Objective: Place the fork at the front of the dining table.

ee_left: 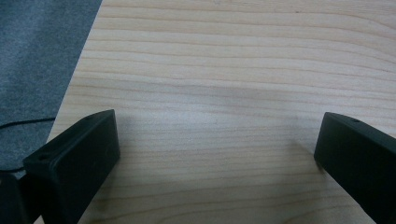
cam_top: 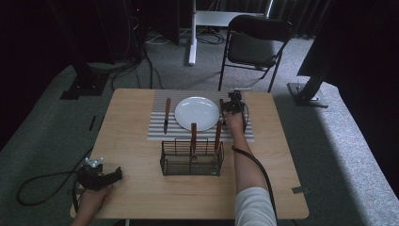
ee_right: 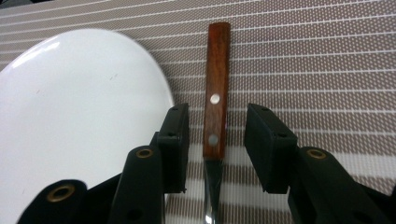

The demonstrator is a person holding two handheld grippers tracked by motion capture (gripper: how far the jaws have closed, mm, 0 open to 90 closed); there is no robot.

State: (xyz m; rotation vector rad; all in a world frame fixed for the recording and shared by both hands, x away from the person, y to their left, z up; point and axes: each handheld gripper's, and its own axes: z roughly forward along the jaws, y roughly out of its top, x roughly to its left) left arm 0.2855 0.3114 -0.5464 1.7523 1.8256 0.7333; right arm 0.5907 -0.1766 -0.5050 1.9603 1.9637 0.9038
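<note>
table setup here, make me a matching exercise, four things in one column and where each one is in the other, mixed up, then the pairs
Things
1. white plate
2. wire basket
3. left hand-held gripper
4. right hand-held gripper

Places
A. near the table's left front edge, jaws apart over bare wood
B. middle of the striped placemat
C. on bare wood just in front of the placemat, two wooden handles sticking up
D. jaws either side of a wooden-handled utensil right of the plate

Pairs: 1-B, 2-C, 3-A, 4-D

no text, label, brand, number or sign can be read on anything in the high view or either gripper view.
</note>
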